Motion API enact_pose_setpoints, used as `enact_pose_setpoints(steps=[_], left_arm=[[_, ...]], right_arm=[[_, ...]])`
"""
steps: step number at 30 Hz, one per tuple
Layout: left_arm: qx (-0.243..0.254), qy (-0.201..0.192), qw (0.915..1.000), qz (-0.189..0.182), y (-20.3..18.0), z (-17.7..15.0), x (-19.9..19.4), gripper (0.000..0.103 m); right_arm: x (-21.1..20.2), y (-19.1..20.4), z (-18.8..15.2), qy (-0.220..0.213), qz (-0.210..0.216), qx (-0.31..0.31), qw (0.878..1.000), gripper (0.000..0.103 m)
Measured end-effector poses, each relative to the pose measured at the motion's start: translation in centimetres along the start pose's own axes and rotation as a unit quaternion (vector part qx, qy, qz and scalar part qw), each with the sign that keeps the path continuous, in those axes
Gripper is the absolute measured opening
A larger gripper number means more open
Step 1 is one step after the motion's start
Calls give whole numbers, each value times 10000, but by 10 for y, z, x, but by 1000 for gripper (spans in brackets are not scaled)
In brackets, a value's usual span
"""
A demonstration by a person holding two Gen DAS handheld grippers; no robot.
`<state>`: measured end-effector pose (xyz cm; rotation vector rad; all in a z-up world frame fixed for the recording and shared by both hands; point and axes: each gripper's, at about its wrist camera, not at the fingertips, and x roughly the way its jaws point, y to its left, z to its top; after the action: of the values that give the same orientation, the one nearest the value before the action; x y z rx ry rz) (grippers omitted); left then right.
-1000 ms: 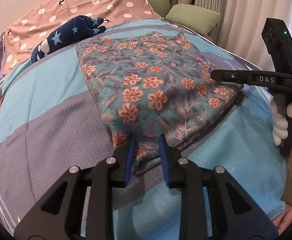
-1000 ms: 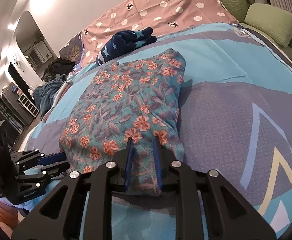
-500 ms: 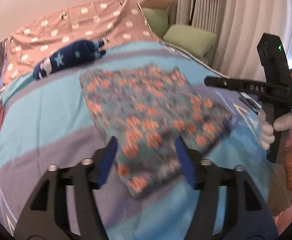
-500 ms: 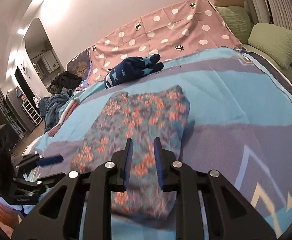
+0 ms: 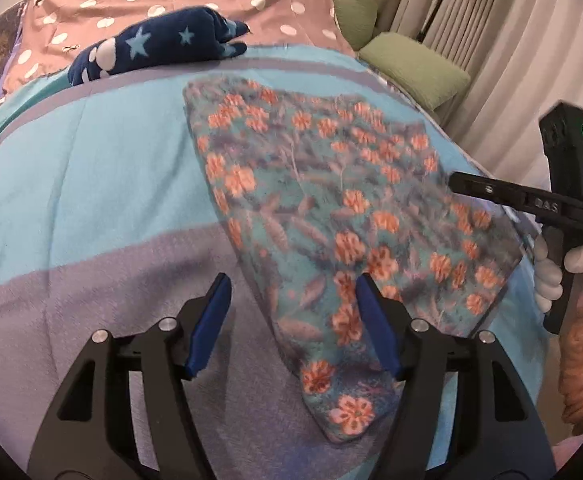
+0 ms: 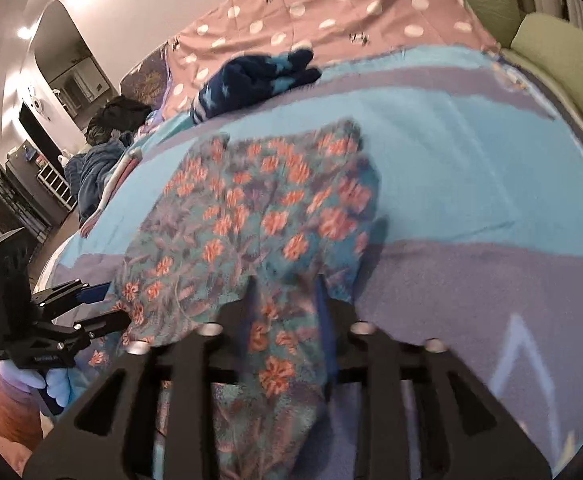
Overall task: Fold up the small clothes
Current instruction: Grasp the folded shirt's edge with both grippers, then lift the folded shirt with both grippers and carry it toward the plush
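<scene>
**Letting go after the fold**

Releasing, left view: left gripper (image 5: pixel 291 320) has just spread its jaws, clamping nothing; the floral garment (image 5: pixel 331 208) lies folded mid-frame on the bedspread (image 5: pixel 71 184).

Right view: right gripper (image 6: pixel 285 300), jaws just opened, stands over the near hem. Next, I reckon: regrip an edge for another fold.

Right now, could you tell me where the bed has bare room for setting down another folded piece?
Bare bedspread lies left of the floral garment, below the navy star-print garment. In the right wrist view there is more bare cover between the floral garment and the green cushions. The bed's far left edge is crowded with heaped clothes.
</scene>
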<state>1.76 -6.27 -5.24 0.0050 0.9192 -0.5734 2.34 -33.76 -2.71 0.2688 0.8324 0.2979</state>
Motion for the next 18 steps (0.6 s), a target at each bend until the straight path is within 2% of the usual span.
enact_pose_setpoints(steps=[2, 4, 8, 11, 18], left_arm=[[-56, -157, 9999, -29, 9, 9, -4, 67], [-159, -147, 9997, -54, 19, 20, -1, 68], [-381, 138, 9987, -304, 41, 44, 25, 68], [-580, 377, 9956, -631, 51, 51, 48, 68], [-231, 319, 9967, -705, 49, 74, 76, 68]], right_arm=[[-5, -13, 6, -41, -76, 78, 9999, 62], [1, -26, 9, 103, 23, 278, 9996, 62], [31, -44, 14, 574, 688, 698, 9935, 62], [48, -36, 20, 675, 836, 430, 9933, 62], [87, -38, 52, 837, 1301, 178, 9878, 62]])
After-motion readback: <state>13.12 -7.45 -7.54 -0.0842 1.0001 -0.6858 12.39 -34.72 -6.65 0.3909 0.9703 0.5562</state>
